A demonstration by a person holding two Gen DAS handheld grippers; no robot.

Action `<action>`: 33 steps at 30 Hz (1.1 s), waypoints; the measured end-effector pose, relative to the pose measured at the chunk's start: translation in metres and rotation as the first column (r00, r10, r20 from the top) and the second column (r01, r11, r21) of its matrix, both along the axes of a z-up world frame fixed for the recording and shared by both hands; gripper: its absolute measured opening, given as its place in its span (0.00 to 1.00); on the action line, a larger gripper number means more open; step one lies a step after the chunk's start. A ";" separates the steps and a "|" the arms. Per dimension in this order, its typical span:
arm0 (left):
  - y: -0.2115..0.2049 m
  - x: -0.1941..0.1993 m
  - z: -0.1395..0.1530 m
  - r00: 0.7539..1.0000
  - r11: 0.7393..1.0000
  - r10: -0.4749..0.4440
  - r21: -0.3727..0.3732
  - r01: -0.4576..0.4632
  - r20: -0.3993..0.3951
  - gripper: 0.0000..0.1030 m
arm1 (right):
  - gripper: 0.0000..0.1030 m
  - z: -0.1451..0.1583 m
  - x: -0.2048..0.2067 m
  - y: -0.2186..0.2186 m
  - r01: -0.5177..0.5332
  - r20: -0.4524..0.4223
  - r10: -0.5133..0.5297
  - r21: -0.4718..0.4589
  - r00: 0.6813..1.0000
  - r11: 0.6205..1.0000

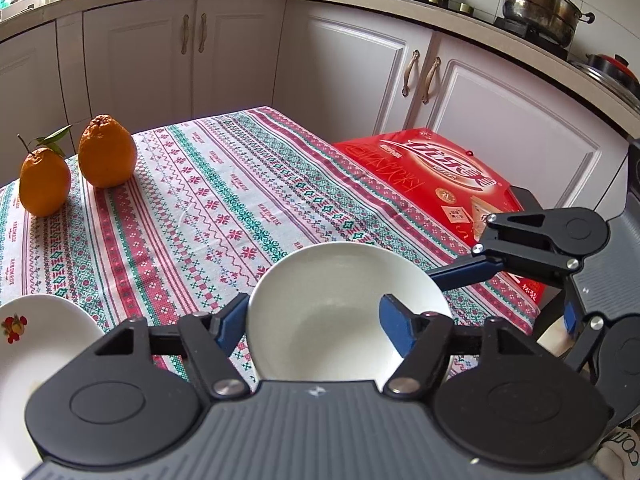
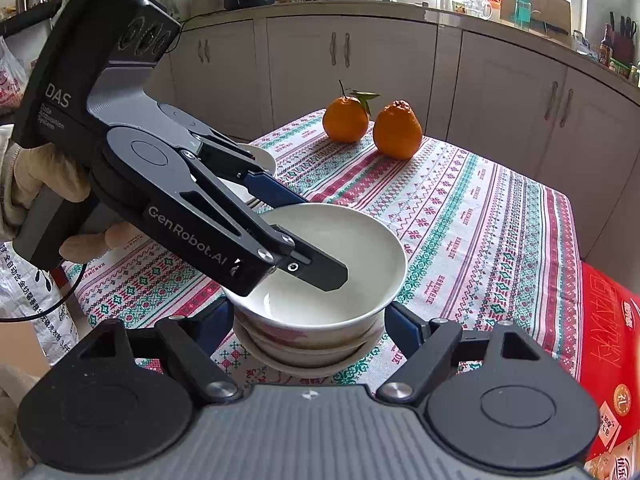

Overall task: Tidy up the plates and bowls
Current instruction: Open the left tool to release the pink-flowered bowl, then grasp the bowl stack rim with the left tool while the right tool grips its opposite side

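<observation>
Flowered plate (image 1: 36, 344): off to the left tool's left, resting on the bench (image 1: 240, 208).
Oranges (image 1: 76, 170): two, well ahead of the left tool, far-left on the cloth.
Left tool (image 1: 316, 322): clamped on the white bowl (image 1: 340, 304), one finger (image 1: 394, 326) inside, the other outside its near-left rim.
White bowl: held at the top of the bowl stack (image 2: 312, 344), straight ahead of both tools.
Right tool (image 2: 308, 320): fingers apart, flanking the stack low down; contact unclear.
Red box (image 1: 440, 184): beyond the bench's right edge.
</observation>
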State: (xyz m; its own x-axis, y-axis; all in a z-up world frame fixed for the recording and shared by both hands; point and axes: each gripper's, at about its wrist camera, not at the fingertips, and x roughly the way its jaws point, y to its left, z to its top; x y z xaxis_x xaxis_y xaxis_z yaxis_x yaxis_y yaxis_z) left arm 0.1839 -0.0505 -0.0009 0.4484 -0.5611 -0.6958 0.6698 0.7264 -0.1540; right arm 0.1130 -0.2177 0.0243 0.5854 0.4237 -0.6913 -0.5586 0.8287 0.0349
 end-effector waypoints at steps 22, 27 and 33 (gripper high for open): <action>0.036 -0.059 0.002 0.986 0.987 -0.094 0.144 0.074 0.140 0.97 | 1.00 -0.013 -0.024 -0.008 -0.122 0.062 0.131 -0.128 0.989 0.984; 0.028 -0.058 -0.028 0.988 0.980 -0.103 0.183 0.080 0.119 0.97 | 1.00 -0.030 -0.016 -0.004 -0.134 0.036 0.141 -0.166 0.989 0.977; 0.015 -0.055 -0.047 0.977 0.965 -0.181 0.214 0.154 0.115 0.96 | 1.00 -0.042 -0.004 -0.003 -0.157 0.004 0.161 -0.181 0.987 0.971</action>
